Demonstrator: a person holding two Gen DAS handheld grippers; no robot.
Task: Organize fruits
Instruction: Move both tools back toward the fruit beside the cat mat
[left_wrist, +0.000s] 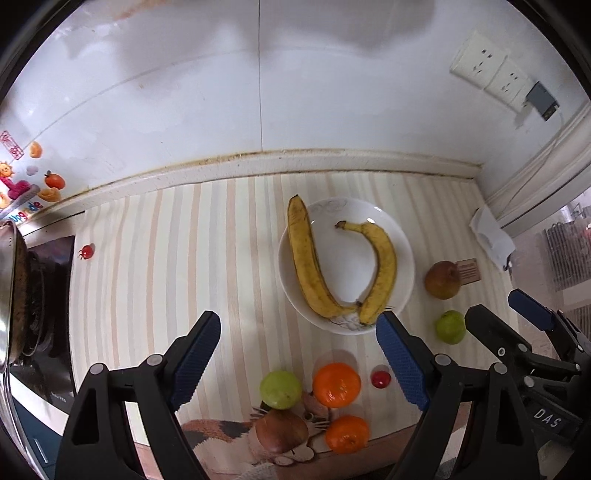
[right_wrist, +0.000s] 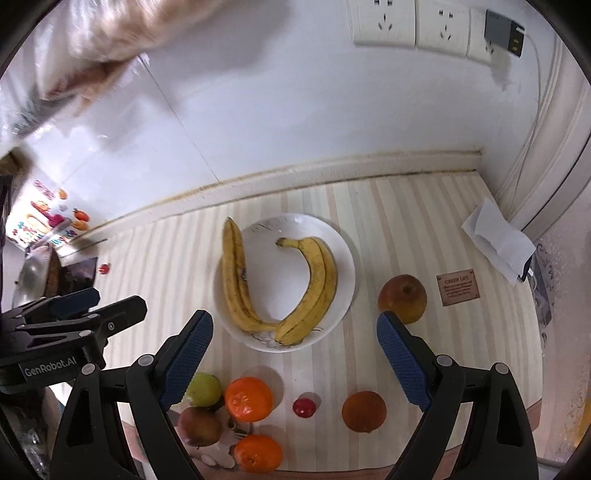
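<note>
A white plate (left_wrist: 400, 236) (right_wrist: 341, 251) holds two bananas (left_wrist: 306, 266) (right_wrist: 236, 280) joined at the stems. In front of it lie a green fruit (left_wrist: 280, 389) (right_wrist: 203, 389), two oranges (left_wrist: 337, 384) (right_wrist: 249, 398), a brownish fruit (left_wrist: 282, 430) (right_wrist: 199, 424) and a small red tomato (left_wrist: 381, 378) (right_wrist: 304, 407). A brown apple (left_wrist: 442, 279) (right_wrist: 402, 297) lies right of the plate. Another green fruit (left_wrist: 450, 326) shows in the left wrist view. A dark orange fruit (right_wrist: 364, 411) shows in the right wrist view. My left gripper (left_wrist: 297, 341) and right gripper (right_wrist: 295, 341) are open, empty, above the counter.
The striped counter (left_wrist: 166, 258) meets a white wall behind. A stove with a pan (left_wrist: 14, 295) stands at the left. A small red tomato (left_wrist: 86, 252) lies near it. Folded white paper (right_wrist: 498, 240) and a brown card (right_wrist: 458, 287) lie at the right. Wall sockets (right_wrist: 410, 22) sit above.
</note>
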